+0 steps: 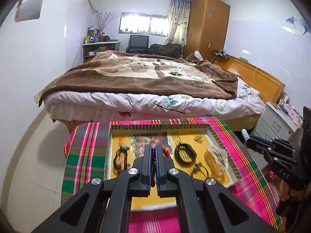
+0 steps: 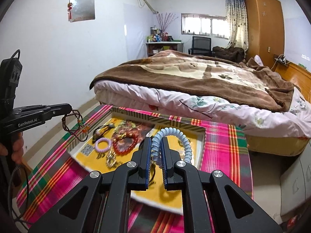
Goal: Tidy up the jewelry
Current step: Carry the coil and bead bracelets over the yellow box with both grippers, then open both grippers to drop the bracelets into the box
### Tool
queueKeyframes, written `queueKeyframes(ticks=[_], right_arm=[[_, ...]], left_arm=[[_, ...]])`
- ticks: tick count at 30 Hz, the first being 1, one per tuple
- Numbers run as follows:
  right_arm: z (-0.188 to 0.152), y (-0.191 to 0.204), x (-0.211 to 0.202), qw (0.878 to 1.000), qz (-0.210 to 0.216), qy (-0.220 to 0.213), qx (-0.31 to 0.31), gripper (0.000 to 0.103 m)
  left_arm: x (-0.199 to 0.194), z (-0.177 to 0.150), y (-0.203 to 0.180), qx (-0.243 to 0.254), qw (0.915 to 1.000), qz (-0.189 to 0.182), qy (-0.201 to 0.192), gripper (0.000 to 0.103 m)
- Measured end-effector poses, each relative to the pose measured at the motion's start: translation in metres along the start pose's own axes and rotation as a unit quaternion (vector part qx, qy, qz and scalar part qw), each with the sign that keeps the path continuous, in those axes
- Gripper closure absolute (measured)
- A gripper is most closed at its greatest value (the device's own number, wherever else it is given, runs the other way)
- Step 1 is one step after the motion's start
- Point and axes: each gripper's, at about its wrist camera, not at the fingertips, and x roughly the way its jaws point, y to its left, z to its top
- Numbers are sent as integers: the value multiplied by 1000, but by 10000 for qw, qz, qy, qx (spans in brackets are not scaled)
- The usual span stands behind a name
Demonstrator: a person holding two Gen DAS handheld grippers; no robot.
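Two pieces were held above the tray (image 2: 202, 136): brown bead strand (image 2: 72, 123) pinched by left gripper (image 1: 153, 149), blue coil band (image 2: 171, 136) by right gripper (image 2: 156, 141). Dangling beads could snag the tray's left rim when lowered.

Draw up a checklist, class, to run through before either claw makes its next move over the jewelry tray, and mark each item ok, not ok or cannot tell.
1. Left claw shut on the dark beaded bracelet: ok; the strand hangs free in the right wrist view.
2. Right claw shut on the pale blue spiral hair tie: ok.
3. Both items lifted off the tray: ok for the bracelet; cannot tell for the hair tie.
4. The two claws apart from each other: ok.
5. Bare spot on the tray's yellow floor for setting down: ok, near the front edge.
6. Where each item belongs: cannot tell; no compartments show.
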Motion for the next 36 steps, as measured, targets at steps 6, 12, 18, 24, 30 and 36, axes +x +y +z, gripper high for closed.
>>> queueKeyframes(ticks=[6, 12, 18, 24, 30, 36], right_arm=[[19, -6, 45, 9996, -50, 265, -20, 93], [28, -11, 94, 9976, -228, 636, -148, 93], [29, -17, 131, 9950, -283, 938, -204, 93], [31, -14, 159, 9905, -335, 1271, -398, 93], [30, -11, 181, 9869, -206, 1541, -424, 93], [29, -8, 198, 9819, -166, 1822, -494, 93]], left_arm=[[38, 22, 8, 89, 10000, 20, 37, 100], [84, 33, 19, 47, 9996, 60, 275, 100], [126, 37, 27, -19, 9988, -20, 485, 100], [160, 34, 27, 8, 9975, -106, 697, 100], [183, 23, 27, 27, 9951, -126, 982, 100], [194, 20, 27, 57, 9940, -44, 1092, 100]])
